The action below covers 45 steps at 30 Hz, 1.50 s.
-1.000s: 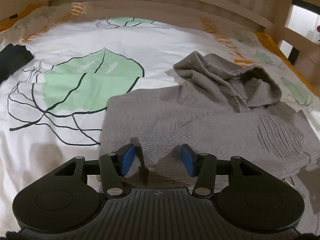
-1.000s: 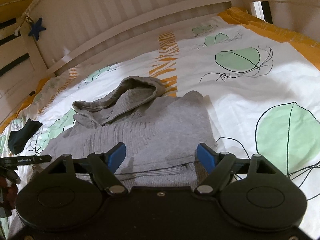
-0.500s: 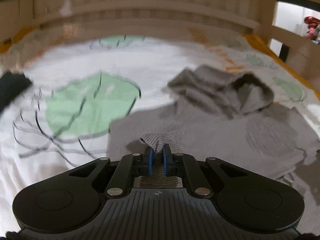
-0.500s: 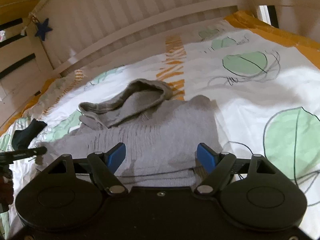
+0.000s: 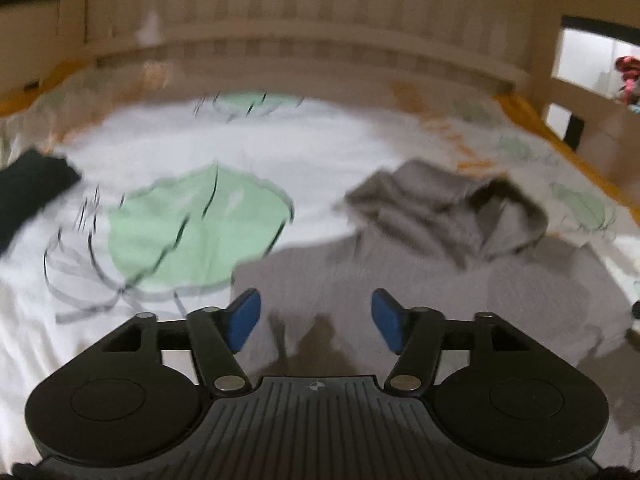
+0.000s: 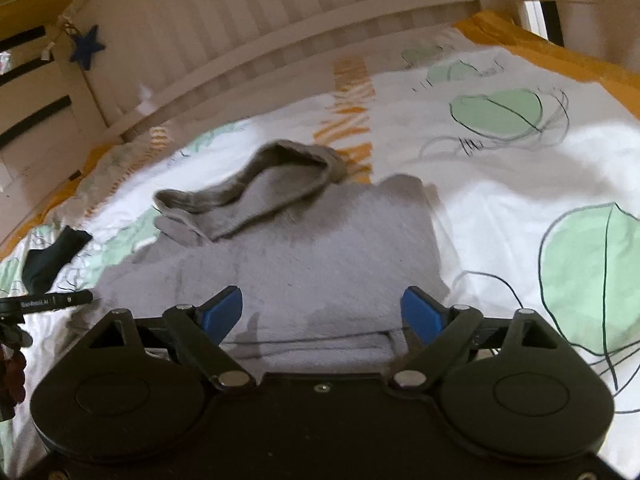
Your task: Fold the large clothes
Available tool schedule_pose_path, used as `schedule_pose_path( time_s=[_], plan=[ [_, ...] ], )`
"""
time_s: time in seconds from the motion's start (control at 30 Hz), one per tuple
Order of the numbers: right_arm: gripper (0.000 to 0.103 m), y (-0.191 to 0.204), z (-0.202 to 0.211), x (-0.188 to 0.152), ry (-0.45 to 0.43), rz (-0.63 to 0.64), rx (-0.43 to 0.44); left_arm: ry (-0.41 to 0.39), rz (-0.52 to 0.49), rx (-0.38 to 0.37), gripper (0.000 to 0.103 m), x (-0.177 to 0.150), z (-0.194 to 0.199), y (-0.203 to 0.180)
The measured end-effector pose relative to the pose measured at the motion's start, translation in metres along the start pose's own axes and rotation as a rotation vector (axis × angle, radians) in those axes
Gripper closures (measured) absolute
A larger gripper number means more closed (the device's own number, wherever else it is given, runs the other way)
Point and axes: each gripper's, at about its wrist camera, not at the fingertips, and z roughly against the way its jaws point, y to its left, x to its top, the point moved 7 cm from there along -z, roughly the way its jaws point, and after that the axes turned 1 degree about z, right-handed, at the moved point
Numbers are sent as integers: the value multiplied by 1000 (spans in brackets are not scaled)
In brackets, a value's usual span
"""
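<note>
A grey knit hoodie (image 5: 460, 276) lies on the bed, partly folded, with its hood (image 5: 452, 204) toward the headboard. It also shows in the right wrist view (image 6: 320, 256), hood (image 6: 260, 196) at the far end. My left gripper (image 5: 316, 314) is open and empty, just above the hoodie's near edge. My right gripper (image 6: 322, 310) is open and empty over the hoodie's lower hem. The left wrist view is motion-blurred.
The bed has a white cover (image 5: 180, 160) with green leaf prints and orange borders. A dark garment (image 5: 28, 196) lies at the left, also in the right wrist view (image 6: 52, 256). A slatted wooden headboard (image 6: 280, 40) rises behind. The left gripper's tip (image 6: 48, 302) shows at the right wrist view's left edge.
My left gripper closed on the sleeve cuff, carried it over the body, and has now opened and let it go. The right gripper stayed open, drifting slightly back.
</note>
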Motion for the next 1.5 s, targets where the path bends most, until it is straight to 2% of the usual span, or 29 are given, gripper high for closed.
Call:
schedule_pose_path(
  time_s=[0.2, 0.33, 0.63, 0.7, 0.8, 0.93, 1.0, 1.07, 1.13, 1.17, 1.2, 1.23, 1.3, 1.33, 1.4, 1.5],
  plan=[
    [14, 13, -8, 14, 8, 18, 11, -37, -59, -41, 41, 46, -19, -12],
    [15, 15, -24, 36, 1, 31, -2, -19, -162, -54, 41, 65, -51, -36],
    [15, 10, -96, 89, 19, 128, -52, 30, -401, -35, 41, 75, -127, -93],
    [16, 6, -113, 94, 35, 128, -59, 27, -462, -38, 41, 73, -136, -100],
    [23, 1, -134, 95, 68, 136, -77, 63, -549, -28, 41, 64, -154, -105],
    [25, -3, -150, 92, 96, 129, -83, 73, -575, -62, 41, 52, -161, -101],
    [27, -5, -154, 91, 100, 122, -81, 82, -565, -81, 41, 47, -164, -97],
    [33, -7, -159, 91, 103, 117, -81, 86, -541, -104, 44, 48, -166, -95],
    [35, -9, -162, 91, 108, 103, -85, 88, -503, -124, 57, 50, -169, -93],
    [38, -10, -163, 92, 107, 93, -85, 87, -478, -123, 70, 52, -170, -91],
    [39, -12, -164, 92, 106, 76, -86, 84, -447, -118, 94, 55, -172, -88],
    [43, -14, -164, 93, 104, 62, -87, 75, -408, -94, 98, 59, -172, -82],
    [62, -15, -167, 96, 110, 56, -99, 39, -289, -77, 98, 70, -168, -67],
    [93, -13, -168, 98, 116, 71, -110, 5, -209, -84, 98, 77, -162, -57],
    [90, -2, -163, 108, 84, 130, -101, -32, -70, -109, 98, 84, -152, -37],
    [90, 23, -147, 120, -1, 253, -46, -18, -5, -105, 98, 71, -148, -19]
  ],
)
